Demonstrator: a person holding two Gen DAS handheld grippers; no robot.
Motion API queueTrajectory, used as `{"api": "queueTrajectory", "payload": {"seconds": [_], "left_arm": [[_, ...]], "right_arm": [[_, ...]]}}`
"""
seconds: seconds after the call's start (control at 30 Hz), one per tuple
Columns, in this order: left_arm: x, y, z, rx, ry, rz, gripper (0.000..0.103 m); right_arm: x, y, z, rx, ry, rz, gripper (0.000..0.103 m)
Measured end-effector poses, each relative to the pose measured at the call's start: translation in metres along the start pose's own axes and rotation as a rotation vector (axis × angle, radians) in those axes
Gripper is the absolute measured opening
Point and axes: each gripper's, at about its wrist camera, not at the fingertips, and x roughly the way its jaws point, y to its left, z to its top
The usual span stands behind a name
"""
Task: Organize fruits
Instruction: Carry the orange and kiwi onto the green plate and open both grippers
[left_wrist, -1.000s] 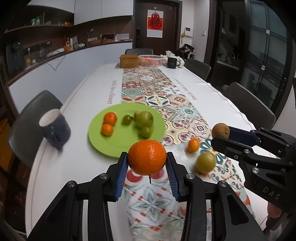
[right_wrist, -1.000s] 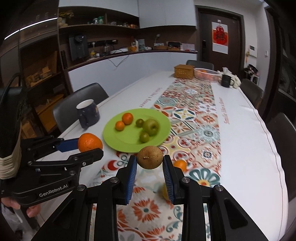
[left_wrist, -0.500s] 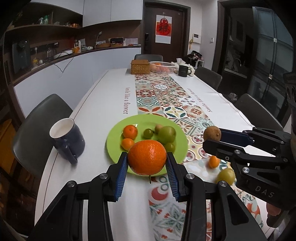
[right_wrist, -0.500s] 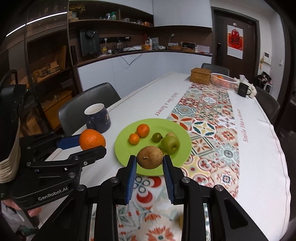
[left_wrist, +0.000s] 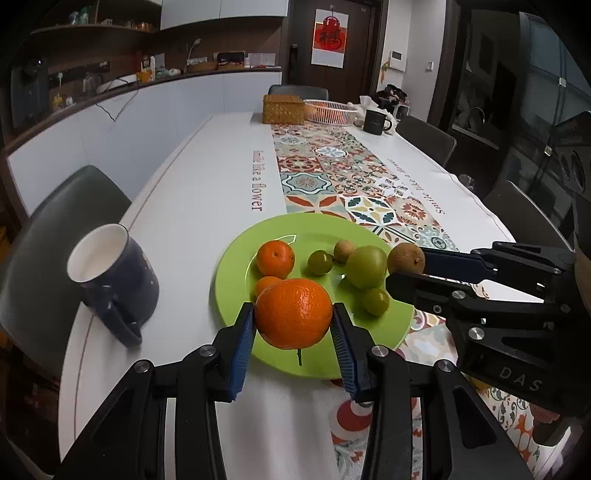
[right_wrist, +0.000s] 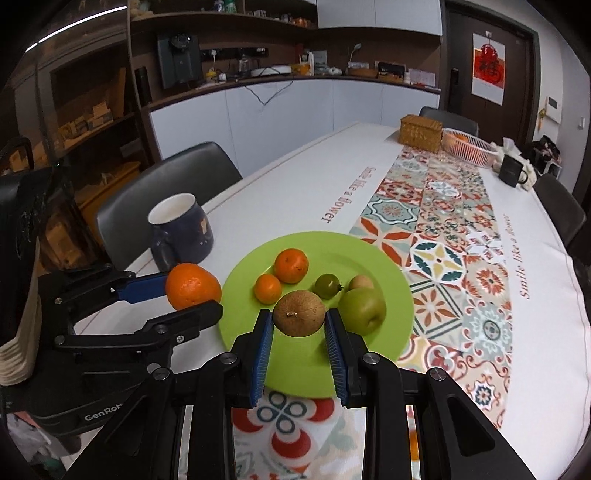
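Two claws, each loaded, both hanging over the near edge of a green plate (left_wrist: 236, 266).

Tabletop (left_wrist: 207, 206): white cloth, smooth, with a patterned tile runner down the middle.
Green plate: round, shallow, glossy. It carries a green apple (left_wrist: 366, 266), two mandarins, two small green fruits and a small brown one. Little bare space is left.
Navy mug (left_wrist: 110, 280): glazed, just beside the plate's left rim.
Left claw (left_wrist: 294, 320): ribbed blue pads clamped on a large orange (left_wrist: 293, 314), dimpled and round.
Right claw (right_wrist: 299, 317): pads clamped on a brown fruit (right_wrist: 299, 313), rough-skinned and round.

Hazards, as I judge them: round fruit let go from height may roll off the shallow rim or knock its neighbours; the claws, close together, may collide; a wide left swing could strike the mug.
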Motion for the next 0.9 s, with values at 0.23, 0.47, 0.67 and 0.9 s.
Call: {"api": "queueTrajectory", "payload": {"seconds": [0.23, 0.47, 0.67, 0.9], "left_arm": [[0.024, 0.004, 0.002, 0.016, 0.04, 0.001, 0.041], [0.037, 0.002, 0.002, 0.039, 0.072, 0.01, 0.043], [0.019, -0.001, 0.004, 0.034, 0.02, 0.035, 0.053], [-0.012, -0.016, 0.002, 0.043, -0.019, 0.079, 0.059]], "right_arm": [[0.027, -0.007, 0.004, 0.007, 0.044, 0.004, 0.03], [0.041, -0.014, 0.004, 0.018, 0.075, -0.014, 0.035], [0.026, -0.022, -0.002, 0.054, 0.046, -0.046, 0.046], [-0.007, -0.023, -0.016, 0.062, 0.001, -0.077, 0.046]]}}
